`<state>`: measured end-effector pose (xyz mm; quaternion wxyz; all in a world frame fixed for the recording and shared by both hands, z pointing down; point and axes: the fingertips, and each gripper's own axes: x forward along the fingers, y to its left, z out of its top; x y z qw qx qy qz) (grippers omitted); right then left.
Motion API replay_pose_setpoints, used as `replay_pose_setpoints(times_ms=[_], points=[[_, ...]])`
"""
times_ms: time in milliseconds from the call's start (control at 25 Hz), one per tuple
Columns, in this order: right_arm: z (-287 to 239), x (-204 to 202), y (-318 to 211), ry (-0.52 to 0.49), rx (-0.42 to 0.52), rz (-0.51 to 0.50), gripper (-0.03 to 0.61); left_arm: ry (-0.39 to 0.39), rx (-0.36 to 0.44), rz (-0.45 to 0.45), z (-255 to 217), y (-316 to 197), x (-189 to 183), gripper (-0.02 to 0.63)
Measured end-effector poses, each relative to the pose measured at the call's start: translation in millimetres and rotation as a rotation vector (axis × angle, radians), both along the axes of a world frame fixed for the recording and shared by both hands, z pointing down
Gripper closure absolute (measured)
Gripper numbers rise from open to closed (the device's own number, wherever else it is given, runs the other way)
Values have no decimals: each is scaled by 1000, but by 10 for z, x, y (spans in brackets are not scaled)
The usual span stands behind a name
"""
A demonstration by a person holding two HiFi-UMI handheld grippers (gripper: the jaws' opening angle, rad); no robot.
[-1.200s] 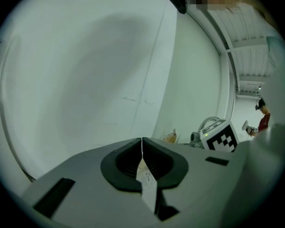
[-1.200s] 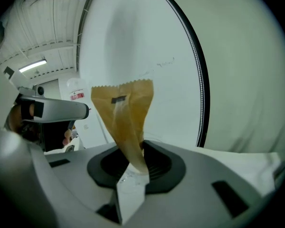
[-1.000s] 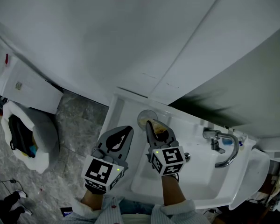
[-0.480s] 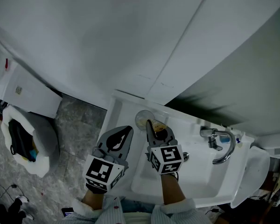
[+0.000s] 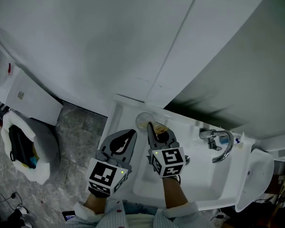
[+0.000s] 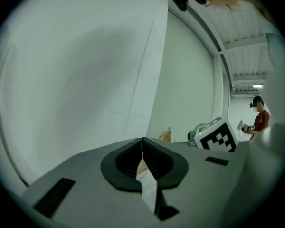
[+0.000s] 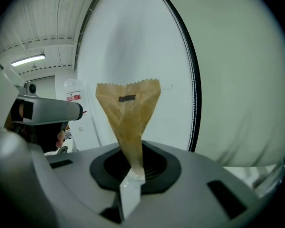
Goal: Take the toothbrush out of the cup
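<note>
My right gripper (image 7: 132,169) is shut on the toothbrush in its brown paper wrapper (image 7: 128,110), which stands up from the jaws with its wide crimped end on top; these jaws have just been closing on it. In the head view the right gripper (image 5: 152,131) sits just in front of the clear cup (image 5: 143,119) at the back left corner of the sink, with the wrapper (image 5: 160,128) showing beside the jaws. My left gripper (image 5: 125,140) hovers left of it, over the sink's left rim. Its jaws (image 6: 142,151) are shut with nothing held.
The white sink (image 5: 199,186) lies below both grippers, with a chrome faucet (image 5: 217,145) to the right. A black-framed mirror edge (image 7: 190,80) runs behind the wrapper. A bagged bin (image 5: 23,148) and a white fixture (image 5: 28,99) stand on the floor at left.
Both grippers have risen slightly together, the right one carrying the wrapped toothbrush. The head view has drifted a little, shifting the faucet and cup leftward.
</note>
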<state>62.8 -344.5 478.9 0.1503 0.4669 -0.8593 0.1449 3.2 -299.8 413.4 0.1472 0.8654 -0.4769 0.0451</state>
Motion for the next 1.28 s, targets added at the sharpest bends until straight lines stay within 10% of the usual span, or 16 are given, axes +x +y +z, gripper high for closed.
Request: replay_pose_setpoints(times_ms=[1280], points=[[-1266,207,870,-116,209,-5,540,-21,173,62,-771,807,226,593]])
